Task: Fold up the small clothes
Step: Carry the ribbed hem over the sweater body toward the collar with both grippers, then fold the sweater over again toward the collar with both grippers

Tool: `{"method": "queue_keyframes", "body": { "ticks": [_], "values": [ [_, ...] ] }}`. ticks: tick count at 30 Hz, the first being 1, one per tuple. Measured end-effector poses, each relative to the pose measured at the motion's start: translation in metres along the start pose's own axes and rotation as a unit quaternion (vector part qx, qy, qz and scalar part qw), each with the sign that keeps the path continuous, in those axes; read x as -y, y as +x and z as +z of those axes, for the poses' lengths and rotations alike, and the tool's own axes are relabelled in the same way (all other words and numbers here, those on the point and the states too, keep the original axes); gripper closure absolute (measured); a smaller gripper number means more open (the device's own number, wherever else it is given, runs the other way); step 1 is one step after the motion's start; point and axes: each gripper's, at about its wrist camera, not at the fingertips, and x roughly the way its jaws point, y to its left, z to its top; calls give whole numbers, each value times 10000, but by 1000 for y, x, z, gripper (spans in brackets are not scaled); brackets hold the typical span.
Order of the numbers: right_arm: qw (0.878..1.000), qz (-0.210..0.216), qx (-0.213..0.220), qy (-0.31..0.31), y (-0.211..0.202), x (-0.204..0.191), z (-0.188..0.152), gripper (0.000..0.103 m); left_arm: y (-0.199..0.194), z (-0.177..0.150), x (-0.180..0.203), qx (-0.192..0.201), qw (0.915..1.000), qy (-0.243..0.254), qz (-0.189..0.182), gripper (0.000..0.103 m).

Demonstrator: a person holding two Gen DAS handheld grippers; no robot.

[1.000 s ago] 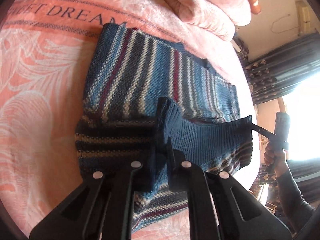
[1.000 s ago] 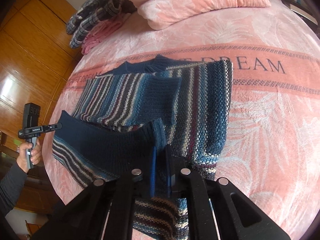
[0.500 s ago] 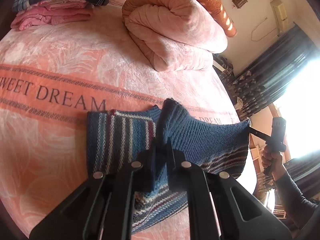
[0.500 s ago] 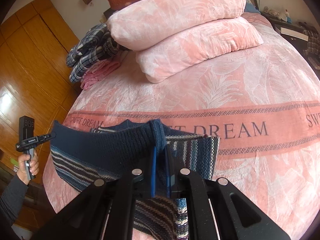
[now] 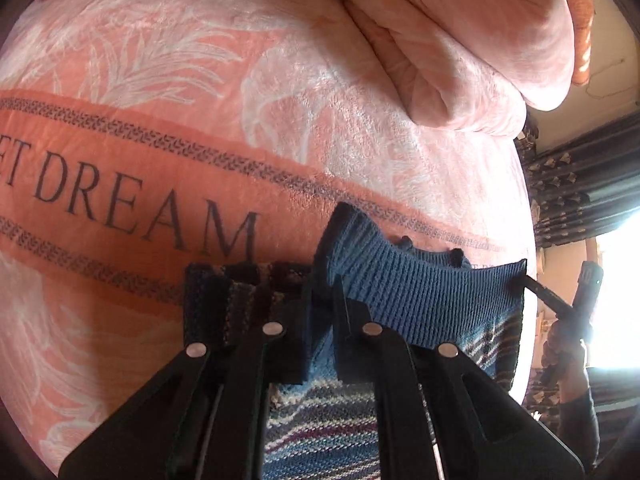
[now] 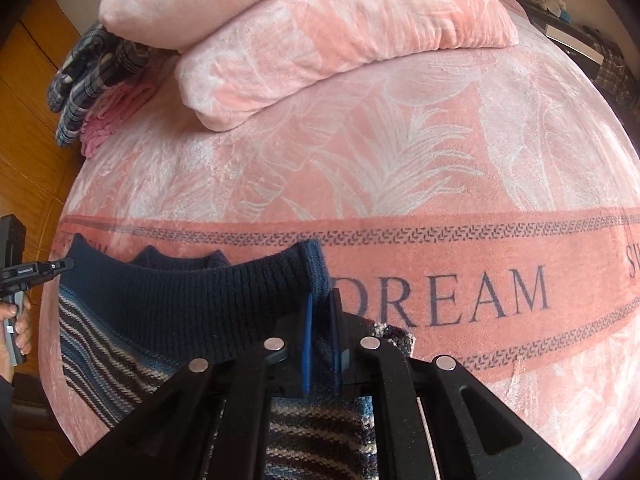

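Between my two tongs a ribbed navy hem is stretched taut — the left gripper (image 5: 324, 300) and right gripper (image 6: 320, 312) each pinch one corner of the striped knit sweater (image 6: 160, 320). Beyond lie a plush pink blanket (image 6: 400, 160), stacked pillows (image 6: 320, 40) and folded plaid clothes (image 6: 92, 76).

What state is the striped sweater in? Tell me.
Mid-fold: both grippers, left and right, hold the sweater's ribbed hem lifted over its body.
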Motion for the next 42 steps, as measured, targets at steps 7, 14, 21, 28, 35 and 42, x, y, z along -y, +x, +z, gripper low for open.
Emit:
{"method": "queue_keyframes", "body": {
  "ticks": [7,14,21,28,35,42],
  "values": [
    [9997,56,244,-37,-10,0,16,96,-13,16,-4,266,9993,-79,-255,97],
    [9998,-118,127,13,22,3,28,96,16,35,-9,105,9999,-130,-44,97],
    [9994,-293,-93,148,61,16,25,96,58,37,-31,-189,9991,-308,225,96],
    [9984,-66,393,397,45,22,6,75,21,21,-14,597,9949,-89,804,69],
    [9982,378,-35,469,62,25,-33,91,58,-24,3,-148,9971,528,534,100],
    [9899,1289,394,429,-8,8,-55,84,-5,-56,23,326,9949,907,-309,91]
  ]
}}
